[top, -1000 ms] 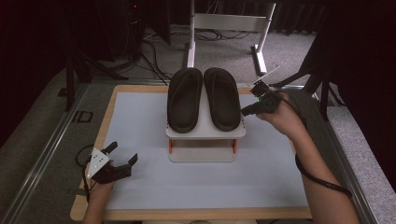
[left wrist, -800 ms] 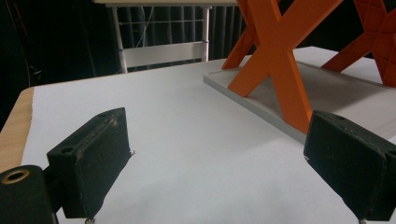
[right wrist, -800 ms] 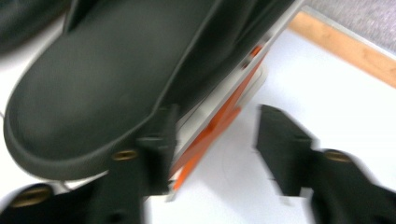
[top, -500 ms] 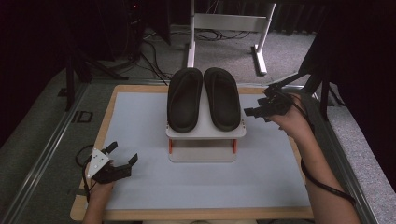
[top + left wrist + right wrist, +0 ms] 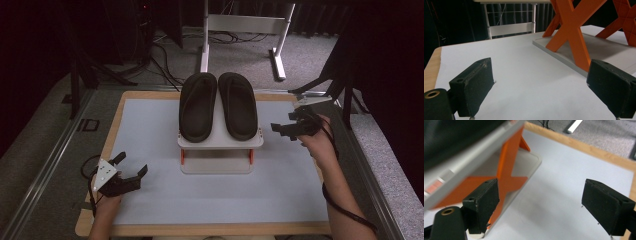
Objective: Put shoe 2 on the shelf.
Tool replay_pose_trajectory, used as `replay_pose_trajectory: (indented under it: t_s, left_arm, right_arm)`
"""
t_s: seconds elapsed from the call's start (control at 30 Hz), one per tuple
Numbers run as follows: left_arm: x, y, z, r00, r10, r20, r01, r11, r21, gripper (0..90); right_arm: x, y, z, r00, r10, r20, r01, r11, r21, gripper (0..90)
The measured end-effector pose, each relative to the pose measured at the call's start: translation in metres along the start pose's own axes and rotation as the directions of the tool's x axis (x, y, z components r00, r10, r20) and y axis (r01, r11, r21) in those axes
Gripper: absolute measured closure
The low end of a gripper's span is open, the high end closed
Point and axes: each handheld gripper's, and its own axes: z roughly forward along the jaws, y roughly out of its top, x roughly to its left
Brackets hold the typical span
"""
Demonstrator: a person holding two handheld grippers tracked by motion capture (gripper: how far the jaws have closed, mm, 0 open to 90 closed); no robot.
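My right gripper [image 5: 283, 128] has just been opening its jaws, nothing between them, right of the white shelf [image 5: 220, 144]. The two black rubber slippers [image 5: 218, 106] sit on top. My left gripper [image 5: 131, 167], open too, waits left. I think I'm done; next, pull away.

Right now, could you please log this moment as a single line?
left gripper: open, empty, on mat | right gripper: jaws just opened, empty, beside rack | slippers: paired on rack

In the right gripper view, the rack's upper shelf [image 5: 471, 152] and the dark slipper [image 5: 454, 132] on it are blurred and cut off at the top-left. The left gripper view crops the orange cross-braces [image 5: 574, 30] at the top edge.
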Motion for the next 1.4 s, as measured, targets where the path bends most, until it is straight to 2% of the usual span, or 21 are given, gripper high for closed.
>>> replay_pose_trajectory:
  t_s: [0.3,0.33,0.7,0.83,1.07,1.27,1.4]
  left_arm:
    - [0.000,0.000,0.000,1.0000,0.000,-0.001,0.000,1.0000,0.000,7.4]
    - [0.000,0.000,0.000,1.0000,0.000,-0.001,0.000,1.0000,0.000,7.4]
    - [0.000,0.000,0.000,1.0000,-0.004,0.000,0.004,1.0000,-0.001,7.4]
    - [0.000,0.000,0.000,1.0000,-0.003,-0.001,0.003,1.0000,-0.002,7.4]
    - [0.000,0.000,0.000,1.0000,-0.004,0.003,0.004,1.0000,-0.003,7.4]
    - [0.000,0.000,0.000,1.0000,-0.005,0.003,0.005,1.0000,-0.003,7.4]
    - [0.000,0.000,0.000,1.0000,-0.005,0.003,0.005,1.0000,-0.003,7.4]
  right_arm:
    - [-0.011,-0.035,0.016,0.9995,0.026,0.015,-0.026,0.9991,-0.034,13.9]
    - [-0.014,-0.045,0.021,0.9992,0.029,0.029,-0.028,0.9992,-0.027,13.8]
    - [-0.022,-0.087,0.035,0.9963,0.065,0.056,-0.063,0.9974,-0.035,13.4]
    - [-0.024,-0.101,0.039,0.9949,0.075,0.068,-0.074,0.9970,-0.023,13.3]
    - [-0.024,-0.124,0.040,0.9911,0.091,0.098,-0.089,0.9957,-0.026,12.6]
    - [-0.023,-0.141,0.033,0.9881,0.103,0.114,-0.098,0.9940,-0.048,12.5]
    - [-0.020,-0.148,0.029,0.9877,0.101,0.120,-0.096,0.9944,-0.044,12.5]
